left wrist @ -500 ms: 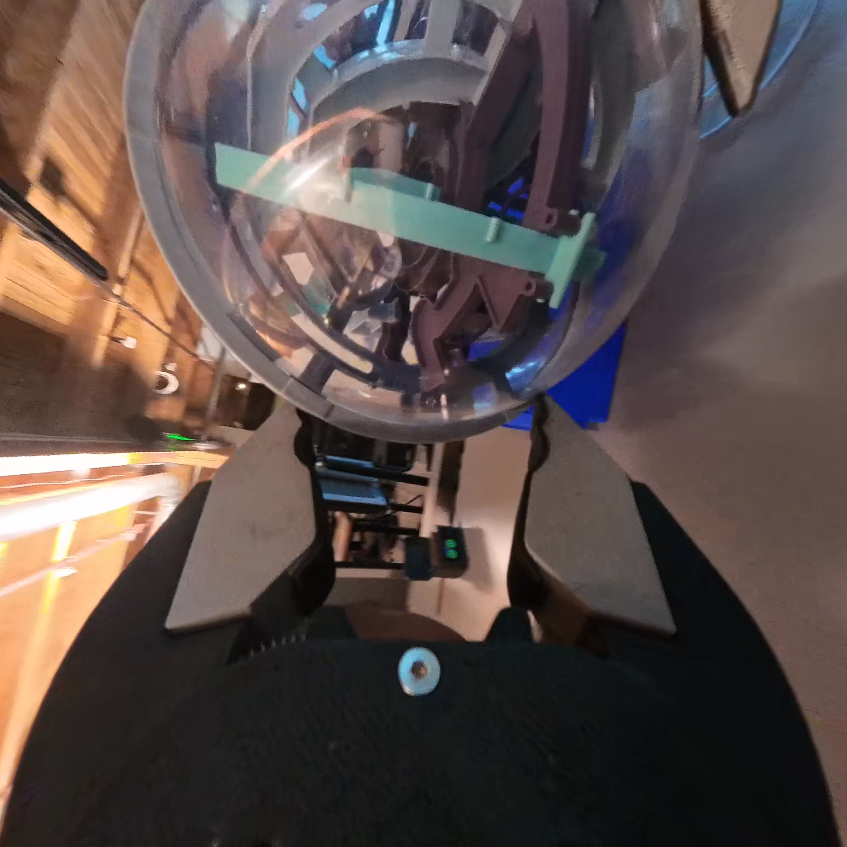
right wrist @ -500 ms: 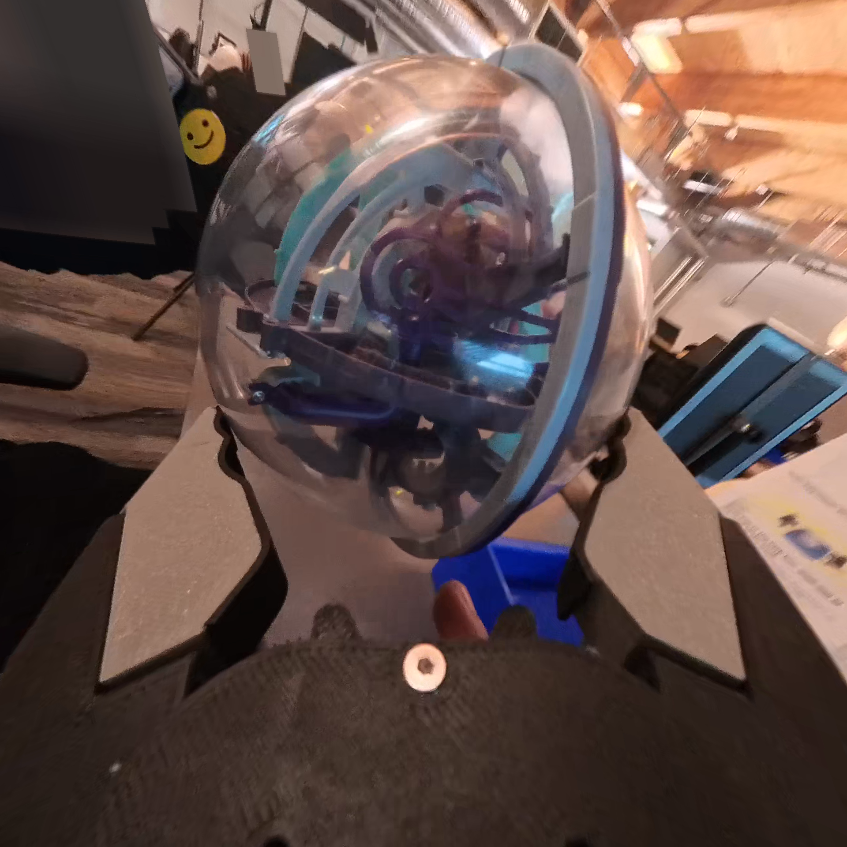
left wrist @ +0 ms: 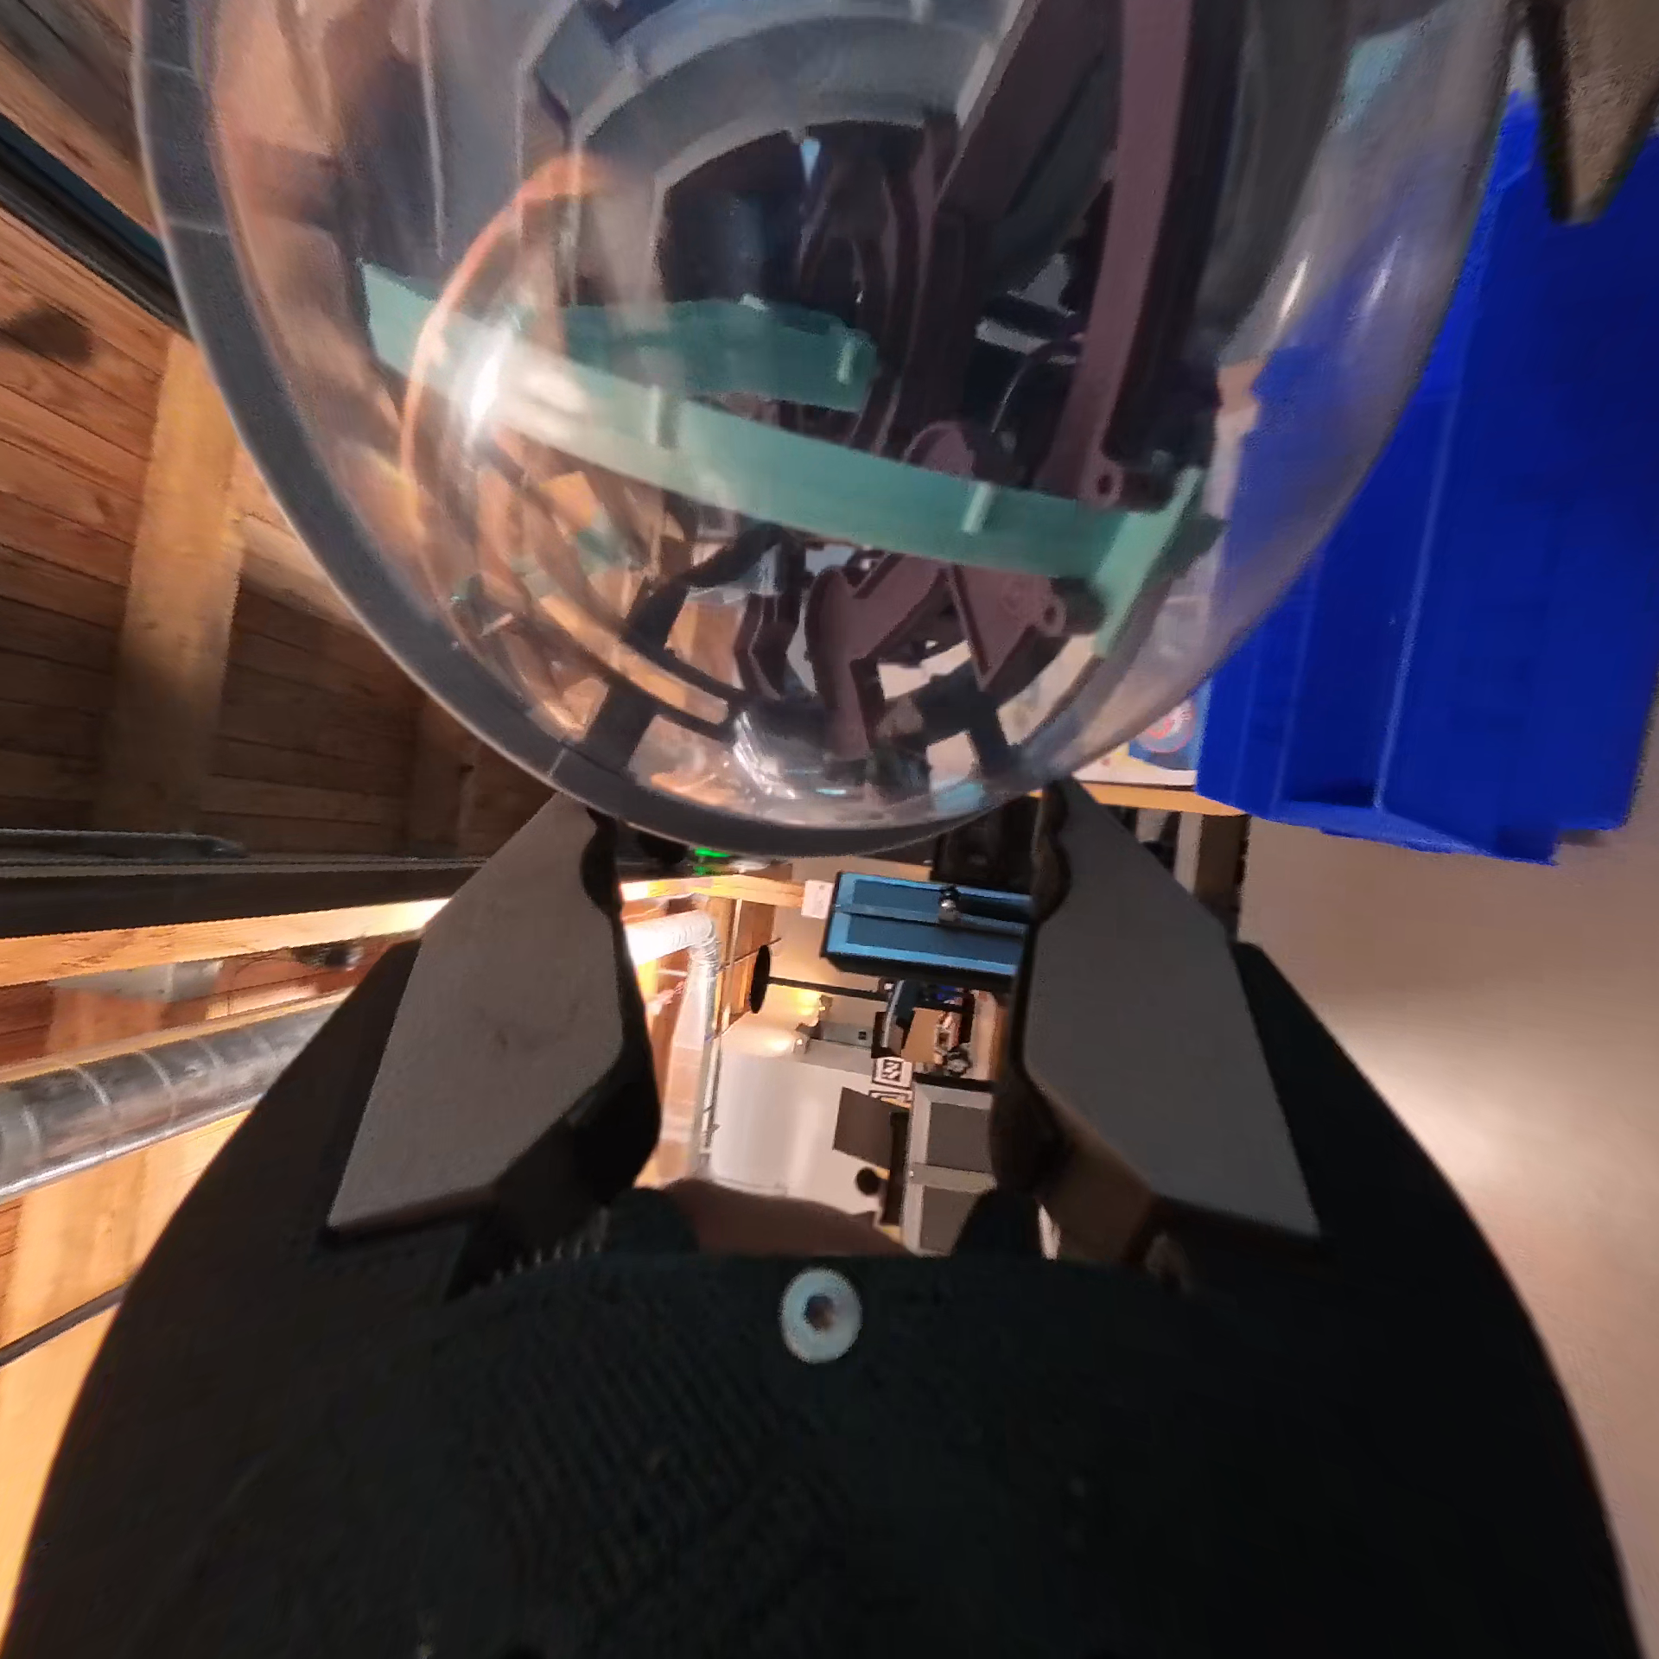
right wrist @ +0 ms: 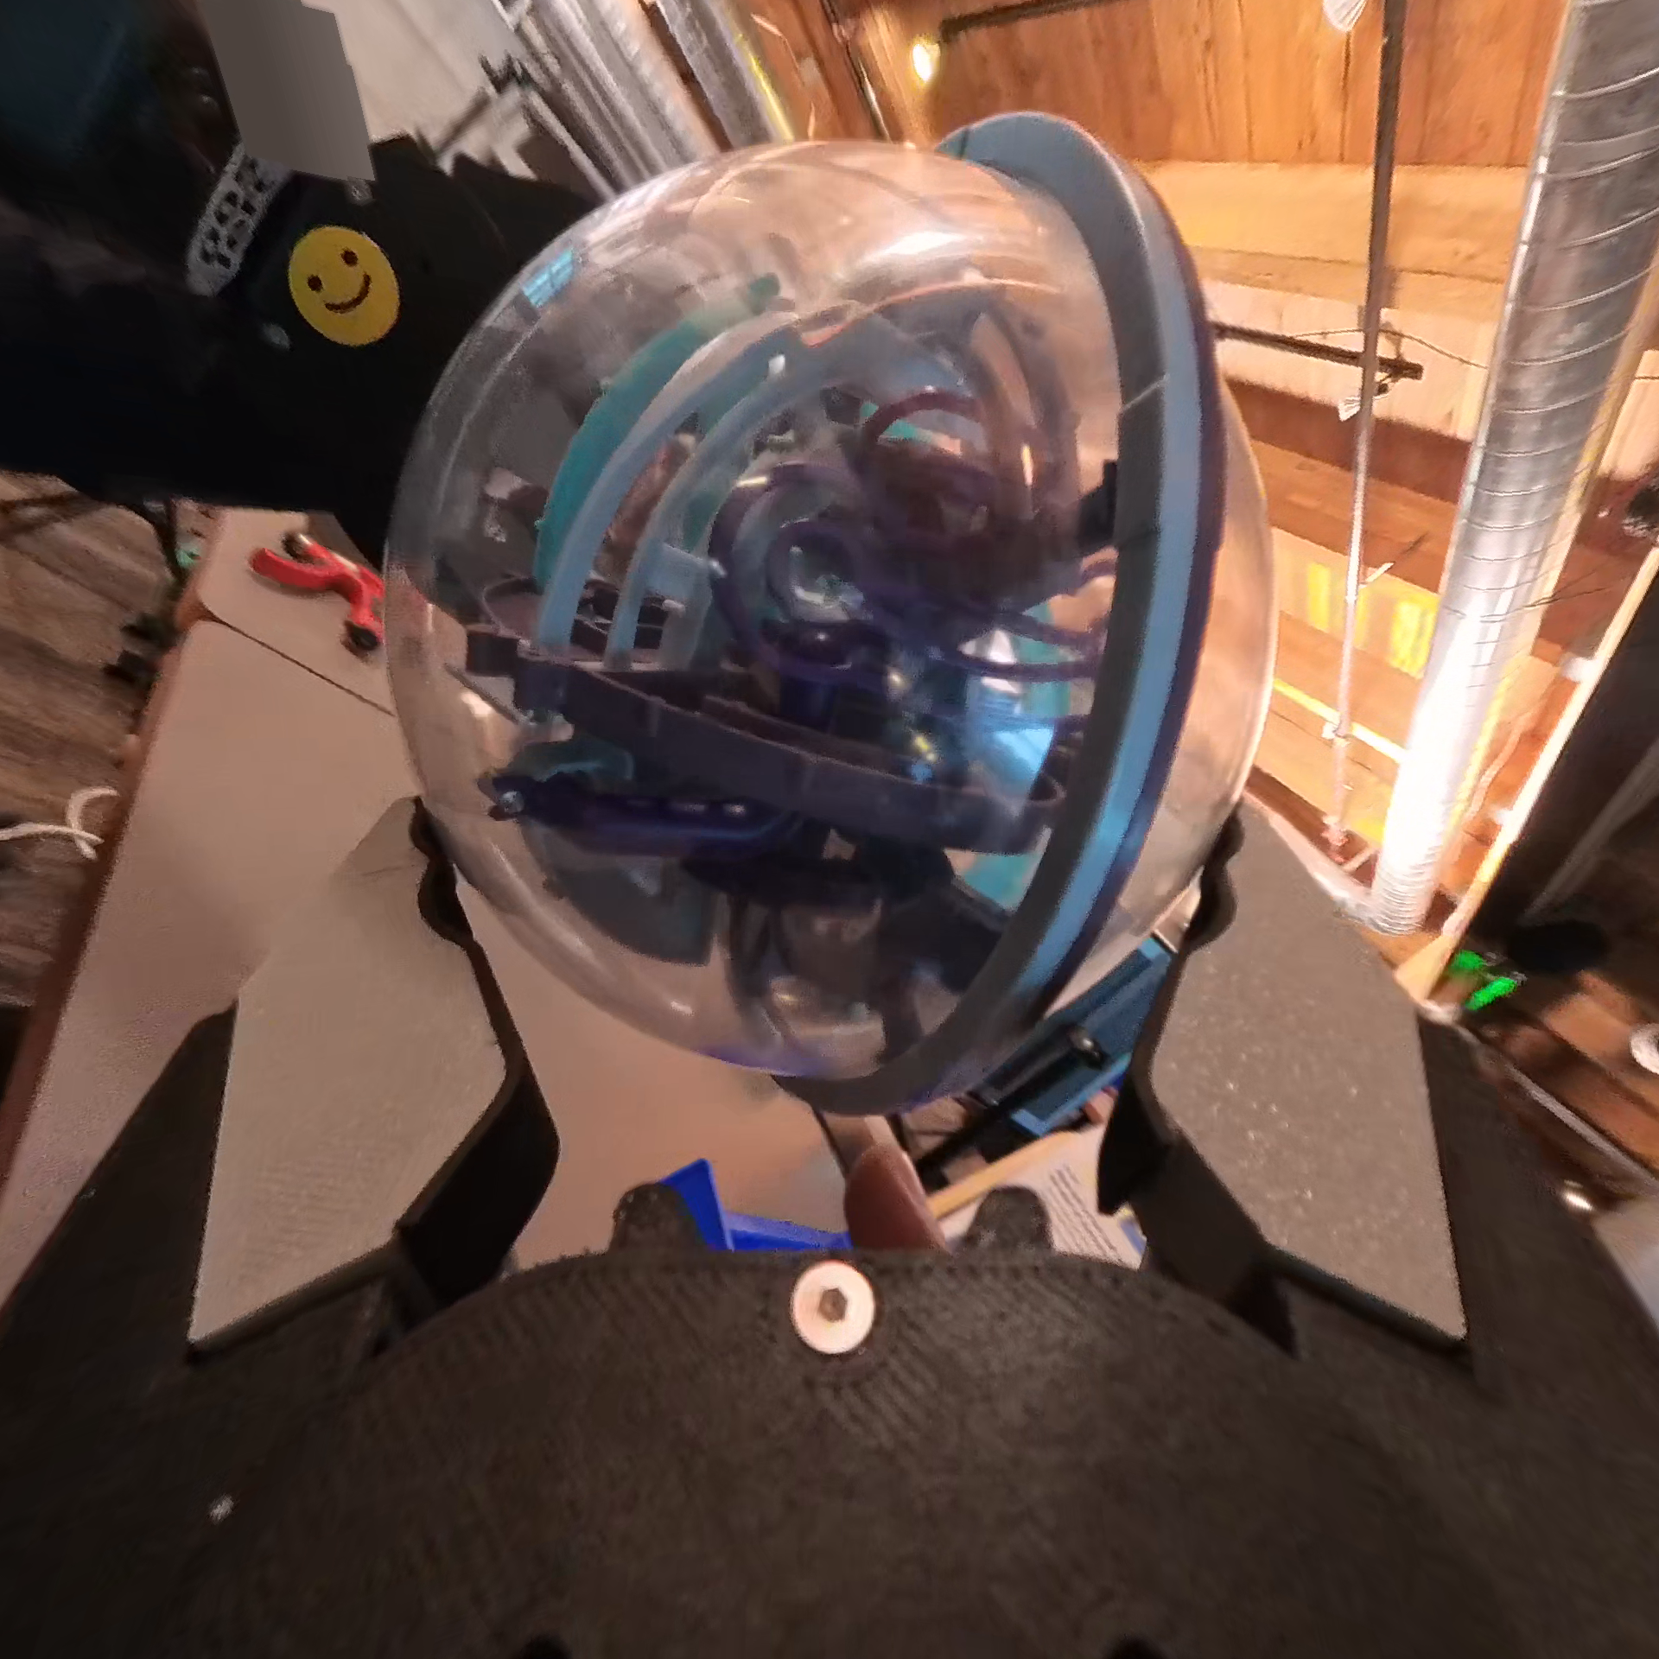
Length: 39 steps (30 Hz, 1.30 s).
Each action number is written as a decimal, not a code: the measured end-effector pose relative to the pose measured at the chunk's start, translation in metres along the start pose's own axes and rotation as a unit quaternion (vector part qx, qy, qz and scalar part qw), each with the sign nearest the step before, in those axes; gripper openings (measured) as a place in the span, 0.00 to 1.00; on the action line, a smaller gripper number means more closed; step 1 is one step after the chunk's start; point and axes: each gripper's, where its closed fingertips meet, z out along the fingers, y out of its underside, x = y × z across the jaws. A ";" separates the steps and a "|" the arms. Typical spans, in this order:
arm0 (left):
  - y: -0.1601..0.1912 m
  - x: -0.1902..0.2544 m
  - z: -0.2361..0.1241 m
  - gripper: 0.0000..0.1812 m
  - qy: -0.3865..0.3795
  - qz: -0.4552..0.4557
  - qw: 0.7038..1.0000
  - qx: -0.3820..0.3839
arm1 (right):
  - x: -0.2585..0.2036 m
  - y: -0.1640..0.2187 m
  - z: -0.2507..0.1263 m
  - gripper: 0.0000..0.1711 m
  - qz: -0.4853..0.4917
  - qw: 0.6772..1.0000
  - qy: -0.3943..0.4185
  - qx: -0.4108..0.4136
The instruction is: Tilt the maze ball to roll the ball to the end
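I pinch the maze ball [right wrist: 826, 628] between both tongs, right tongs [right wrist: 821, 884] below it, left tongs [left wrist: 821, 812] opposite, so tilting stays controlled.

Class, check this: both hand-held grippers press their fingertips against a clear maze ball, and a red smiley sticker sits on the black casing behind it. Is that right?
Not quite. The smiley sticker is yellow, not red, as the right wrist view shows. The rest stands: the left hand-held gripper and right hand-held gripper both press fingertips against the clear maze ball.
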 end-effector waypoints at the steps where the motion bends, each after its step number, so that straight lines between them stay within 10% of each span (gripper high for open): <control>1: 0.003 0.001 0.002 0.50 -0.010 0.004 1.000 -0.002 | 0.000 0.002 0.001 0.92 -0.012 1.000 0.008 -0.010; 16: 0.008 0.001 -0.008 0.46 -0.085 0.013 0.996 0.005 | -0.013 -0.002 0.004 0.92 -0.108 0.993 0.043 -0.021; 39: 0.011 0.053 0.018 0.52 0.127 -0.088 0.988 0.004 | -0.007 0.043 0.002 0.91 0.223 0.972 -0.077 -0.002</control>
